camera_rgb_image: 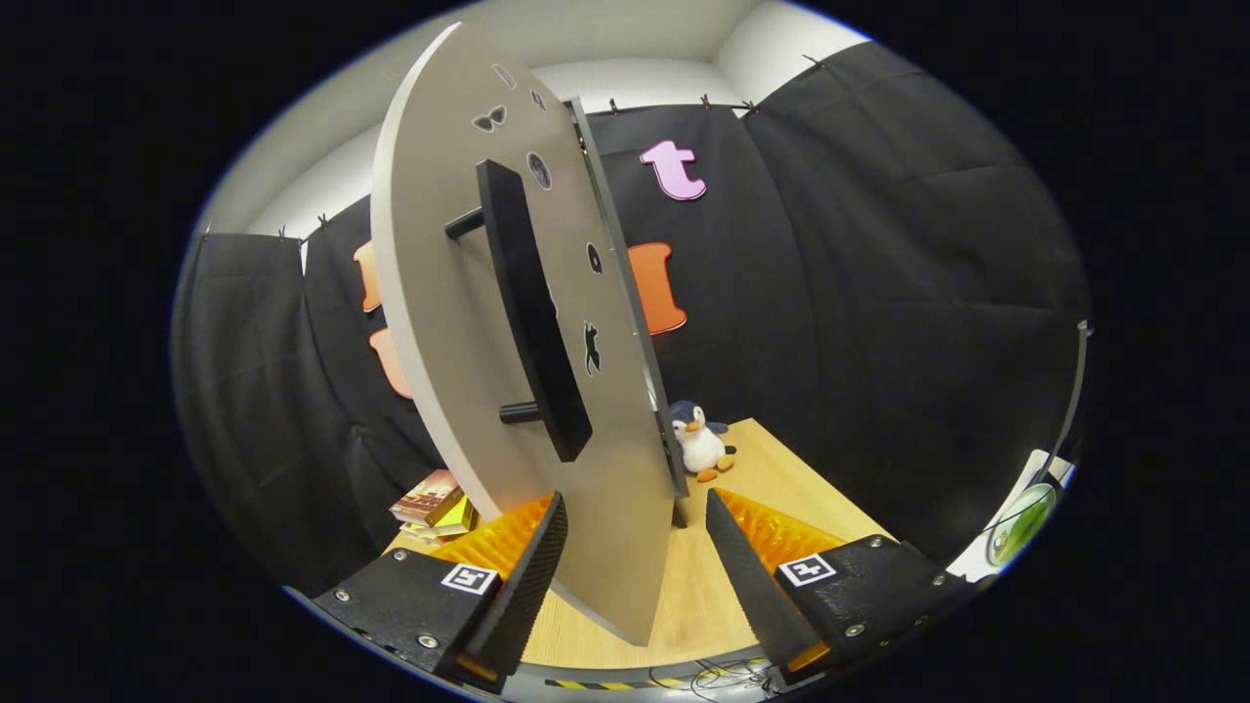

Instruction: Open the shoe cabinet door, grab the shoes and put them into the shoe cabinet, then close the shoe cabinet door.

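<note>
Light wooden table (771, 478): plush penguin (699, 441) near far edge; stack of books (433, 503) at left corner.

The handheld two-finger gripper (635, 547) is showing two long, wedge-shaped fingers (532, 576) that are tapering toward their tips, each with a finely textured inner face. Behind each finger a ribbed orange panel (503, 532) is sitting, its ridges running in close parallel rows. Each finger is rising from a blocky black mount (405, 596) with a matte, slightly grainy surface — silver round-headed screws are dotting its corners and edges. A small square white tag with a black pattern (470, 578) is sitting on top of each mount. Small orange accents are showing at the base of both fingers.
</note>
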Available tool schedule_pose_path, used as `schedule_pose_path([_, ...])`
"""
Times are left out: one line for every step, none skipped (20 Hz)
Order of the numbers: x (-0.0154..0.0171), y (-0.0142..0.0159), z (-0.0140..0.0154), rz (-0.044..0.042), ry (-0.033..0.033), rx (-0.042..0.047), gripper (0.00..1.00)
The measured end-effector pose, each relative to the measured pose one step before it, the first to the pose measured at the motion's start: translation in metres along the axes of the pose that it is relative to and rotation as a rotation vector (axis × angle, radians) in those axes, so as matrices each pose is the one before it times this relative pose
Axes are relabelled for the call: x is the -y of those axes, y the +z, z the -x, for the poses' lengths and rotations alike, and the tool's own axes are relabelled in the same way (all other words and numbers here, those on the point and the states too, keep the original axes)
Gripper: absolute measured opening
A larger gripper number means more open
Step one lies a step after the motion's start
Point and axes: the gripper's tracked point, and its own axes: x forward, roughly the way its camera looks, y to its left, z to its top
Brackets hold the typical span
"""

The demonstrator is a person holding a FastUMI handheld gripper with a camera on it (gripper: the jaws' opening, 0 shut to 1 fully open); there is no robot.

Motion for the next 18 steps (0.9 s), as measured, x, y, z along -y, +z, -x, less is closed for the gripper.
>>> schedule_pose_path([-0.00901, -0.00095, -0.00215, 0.00828, 0.00811, -0.00157, 0.90])
schedule_pose_path([-0.00804, -0.00028, -0.00190, 0.00864, 0.00942, -0.00414, 0.90])
schedule_pose_path([-0.00958, -0.00062, -0.00151, 0.00701, 0.01080, -0.00552, 0.90])
schedule_pose_path([-0.00723, -0.00094, -0.00298, 0.00461, 0.01073, -0.00554, 0.90])
schedule_pose_path([-0.00715, -0.00135, -0.00360, 0.00541, 0.01048, -0.00437, 0.90])
schedule_pose_path([-0.00754, -0.00056, -0.00326, 0.00680, 0.00988, -0.00326, 0.90])
schedule_pose_path([-0.00766, -0.00074, -0.00321, 0.00678, 0.00941, -0.00336, 0.90])
schedule_pose_path([-0.00744, 0.00111, -0.00390, 0.00387, 0.00687, -0.00227, 0.90])
schedule_pose_path([-0.00604, -0.00103, -0.00454, 0.00175, 0.00753, -0.00386, 0.90])
schedule_pose_path([-0.00625, -0.00076, -0.00495, 0.00215, 0.00832, -0.00381, 0.90])
schedule_pose_path([-0.00665, -0.00022, -0.00491, 0.00318, 0.00883, -0.00020, 0.90])
schedule_pose_path([-0.00657, -0.00044, -0.00482, 0.00201, 0.00907, -0.00161, 0.90])
schedule_pose_path([-0.00854, -0.00034, -0.00363, -0.00055, 0.01023, -0.00101, 0.90])
schedule_pose_path([-0.00785, -0.00009, -0.00627, -0.00134, 0.01213, -0.00059, 0.90])
schedule_pose_path([-0.00833, 0.00065, -0.00564, -0.00132, 0.01351, 0.00018, 0.90])
schedule_pose_path([-0.00714, 0.00041, -0.00705, -0.00012, 0.01241, 0.00096, 0.90])
schedule_pose_path([-0.00672, -0.00026, -0.00677, -0.00096, 0.01157, -0.00193, 0.91])
schedule_pose_path([-0.00708, -0.00001, -0.00888, -0.00063, 0.01336, -0.00061, 0.91])
